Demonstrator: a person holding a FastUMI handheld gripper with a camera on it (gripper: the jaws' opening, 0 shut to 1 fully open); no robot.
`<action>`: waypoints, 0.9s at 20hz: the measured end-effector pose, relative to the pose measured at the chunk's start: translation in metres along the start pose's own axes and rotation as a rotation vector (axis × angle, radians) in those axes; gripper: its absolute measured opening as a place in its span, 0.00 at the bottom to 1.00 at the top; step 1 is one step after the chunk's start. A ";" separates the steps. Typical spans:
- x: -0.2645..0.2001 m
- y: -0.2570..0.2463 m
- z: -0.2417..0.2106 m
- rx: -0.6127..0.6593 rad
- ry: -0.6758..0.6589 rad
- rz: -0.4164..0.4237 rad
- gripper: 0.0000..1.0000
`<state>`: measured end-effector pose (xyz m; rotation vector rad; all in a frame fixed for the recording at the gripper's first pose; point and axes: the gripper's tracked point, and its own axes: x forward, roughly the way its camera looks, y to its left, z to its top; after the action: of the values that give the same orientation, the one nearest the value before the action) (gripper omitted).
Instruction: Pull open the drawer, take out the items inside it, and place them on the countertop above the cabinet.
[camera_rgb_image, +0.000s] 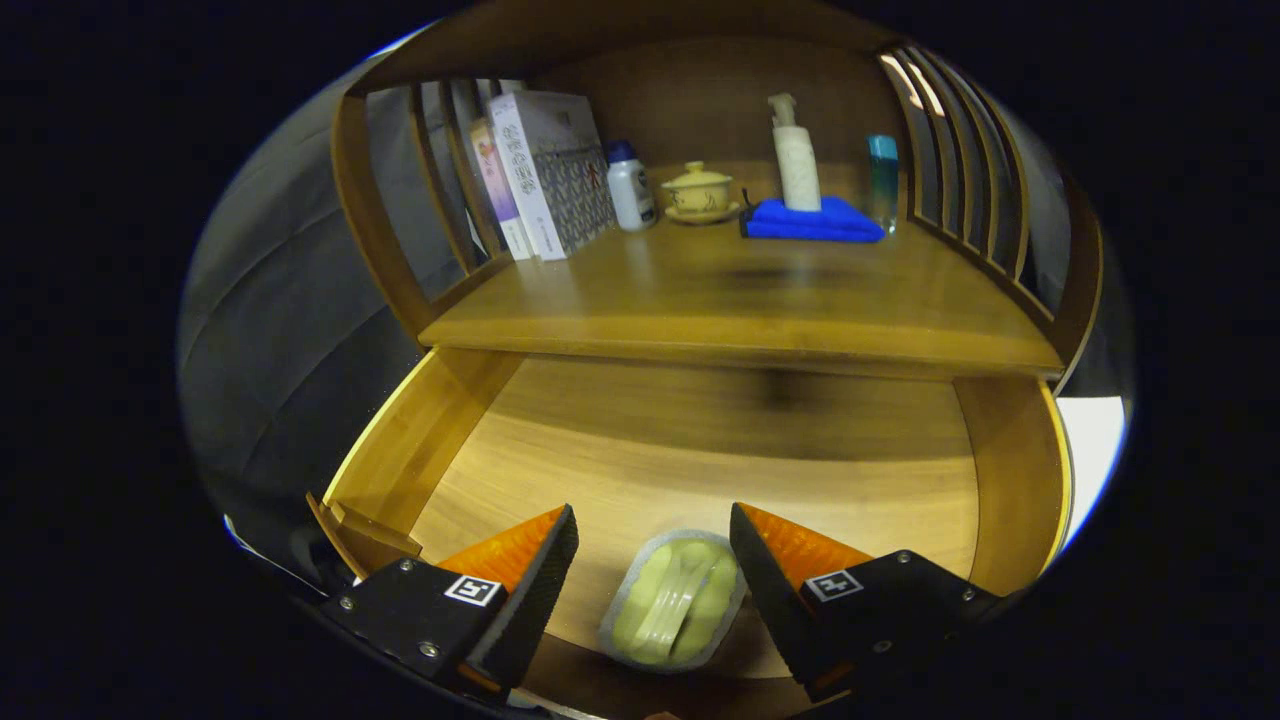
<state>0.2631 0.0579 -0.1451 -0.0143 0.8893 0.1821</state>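
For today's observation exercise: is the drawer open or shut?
Open: the drawer is pulled out below the countertop, its floor exposed, packet between the open gripper jaws.

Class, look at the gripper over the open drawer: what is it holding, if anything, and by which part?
Nothing is held. The gripper is open, its fingers apart either side of the pale green packet in the drawer, not pressing it.

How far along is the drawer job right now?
Done: the drawer is pulled open. In hand: the gripper is open, its fingers either side of the pale green packet on the drawer floor, not pressing it. Left: grasp it, lift it, set it on the countertop.
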 end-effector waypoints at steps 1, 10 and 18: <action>0.001 -0.001 -0.004 0.005 0.026 -0.004 0.95; 0.015 -0.016 -0.031 0.065 0.119 -0.035 0.67; 0.007 -0.006 -0.032 0.061 0.093 0.019 0.24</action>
<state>0.2440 0.0502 -0.1708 0.0427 0.9879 0.1735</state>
